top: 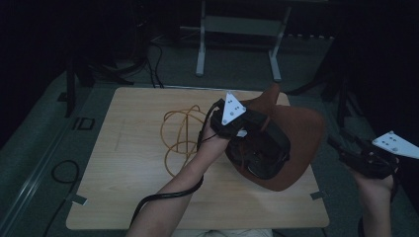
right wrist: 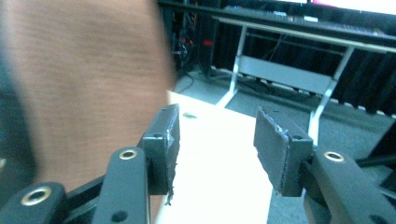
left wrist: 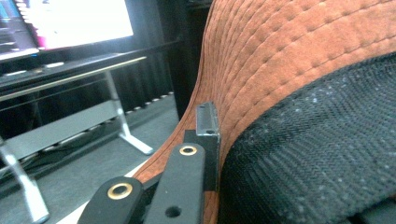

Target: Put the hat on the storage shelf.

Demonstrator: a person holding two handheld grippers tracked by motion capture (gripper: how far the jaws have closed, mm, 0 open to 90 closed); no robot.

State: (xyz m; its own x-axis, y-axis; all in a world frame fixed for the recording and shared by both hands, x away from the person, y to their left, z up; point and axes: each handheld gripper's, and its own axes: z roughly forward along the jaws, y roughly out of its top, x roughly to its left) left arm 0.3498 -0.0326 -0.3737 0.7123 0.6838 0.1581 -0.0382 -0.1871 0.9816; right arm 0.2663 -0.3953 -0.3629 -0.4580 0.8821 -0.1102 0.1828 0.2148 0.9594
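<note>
A brown stitched hat (top: 301,131) with a black mesh lining (left wrist: 317,154) is held tilted above the right side of the wooden table (top: 123,168). My left gripper (top: 249,129) is shut on the hat's rim, its inner jaw lying against the brown edge (left wrist: 219,107) in the left gripper view. My right gripper (top: 341,144) hovers off the table's right edge, a little apart from the hat. Its jaws stand open with nothing between the pads (right wrist: 273,149). The hat shows as a blurred brown mass (right wrist: 88,79) to its left.
An orange cable (top: 179,132) lies looped on the table left of the hat. A grey metal stand (top: 237,34) stands on the floor behind the table. Black cables (top: 63,173) run across the floor at the left.
</note>
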